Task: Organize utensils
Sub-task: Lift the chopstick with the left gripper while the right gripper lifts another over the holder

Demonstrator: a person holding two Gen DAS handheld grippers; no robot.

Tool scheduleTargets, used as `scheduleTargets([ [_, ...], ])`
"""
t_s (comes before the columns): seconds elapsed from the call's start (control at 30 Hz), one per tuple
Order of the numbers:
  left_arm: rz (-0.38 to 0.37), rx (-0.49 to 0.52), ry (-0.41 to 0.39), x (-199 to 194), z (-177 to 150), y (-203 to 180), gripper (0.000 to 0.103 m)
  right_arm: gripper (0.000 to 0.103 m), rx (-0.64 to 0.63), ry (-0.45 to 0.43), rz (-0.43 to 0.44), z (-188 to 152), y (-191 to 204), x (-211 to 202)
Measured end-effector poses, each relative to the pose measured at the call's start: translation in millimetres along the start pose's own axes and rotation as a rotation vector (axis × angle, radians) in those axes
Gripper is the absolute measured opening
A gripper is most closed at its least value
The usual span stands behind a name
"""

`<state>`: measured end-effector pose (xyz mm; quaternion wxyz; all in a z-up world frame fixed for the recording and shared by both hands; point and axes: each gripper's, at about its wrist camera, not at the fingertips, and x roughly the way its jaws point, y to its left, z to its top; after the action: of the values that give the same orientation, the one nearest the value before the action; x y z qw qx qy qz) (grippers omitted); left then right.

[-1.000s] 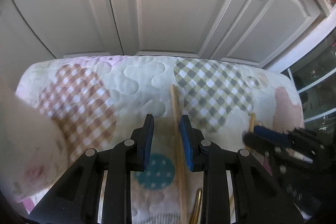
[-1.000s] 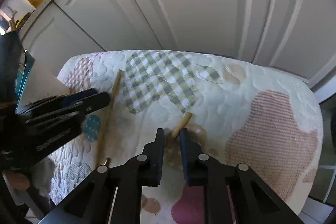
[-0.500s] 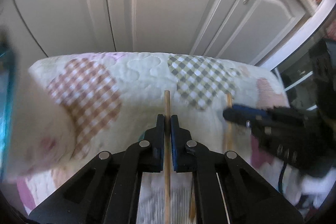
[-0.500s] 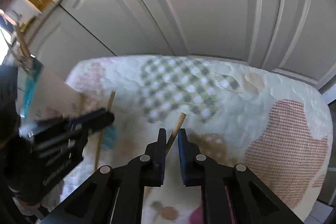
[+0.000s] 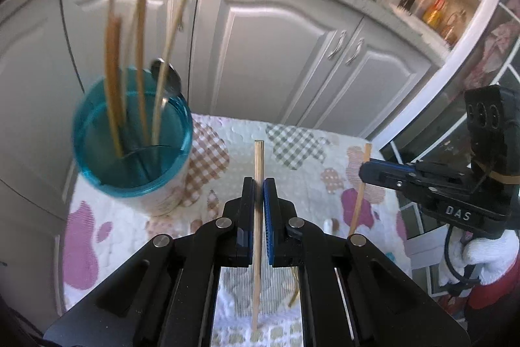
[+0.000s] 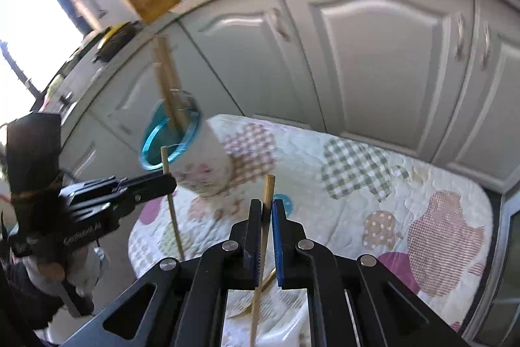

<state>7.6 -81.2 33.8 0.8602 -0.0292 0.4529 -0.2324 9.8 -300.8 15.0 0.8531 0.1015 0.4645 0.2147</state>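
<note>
Left wrist view: my left gripper (image 5: 259, 194) is pinched on a wooden chopstick (image 5: 258, 226). The stick runs lengthwise between the blue pads (image 5: 268, 217), tip poking out past the fingertips, tail trailing back under the frame. It's held up off the quilted cloth (image 5: 302, 158). A gold utensil (image 5: 294, 295) lies on the cloth below, partly hidden by the gripper body. Further out to the left stands the blue-rimmed cup (image 5: 130, 152) w/ several chopsticks and a metal spoon (image 5: 167, 80) upright in it, blurred. To the right, my right gripper (image 5: 365, 173) is closed on a second chopstick (image 5: 359, 194), crossing it near its upper end. Behind all that are the grey cabinets (image 5: 276, 47).

Right wrist view: right gripper (image 6: 266, 210) w/ fingers clamped on the second chopstick (image 6: 263, 236), stick centred between the pads, tip sticking out fwd, lower end running down toward the camera. Gold utensil (image 6: 260, 288) on the cloth (image 6: 357, 178) just beneath. Left gripper (image 6: 170, 181) is off to the left, nipping its chopstick (image 6: 170, 200) near the top, close to the cup (image 6: 191, 152). Cabinets (image 6: 373, 47) at the back.
</note>
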Motion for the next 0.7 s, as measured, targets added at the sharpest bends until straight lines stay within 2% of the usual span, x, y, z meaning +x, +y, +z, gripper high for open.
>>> scheduleTargets([
  [0.27,-0.001,0.024,-0.077,-51.6,-9.3,1.9,0.004,0.005,-0.103,-0.055,-0.003,-8.4,41.3,-45.4],
  [0.7,0.041,0.003,-0.178,-100.9,-6.1,13.2,0.004,0.005,-0.182,-0.104,-0.007,3.6,78.4,-72.3],
])
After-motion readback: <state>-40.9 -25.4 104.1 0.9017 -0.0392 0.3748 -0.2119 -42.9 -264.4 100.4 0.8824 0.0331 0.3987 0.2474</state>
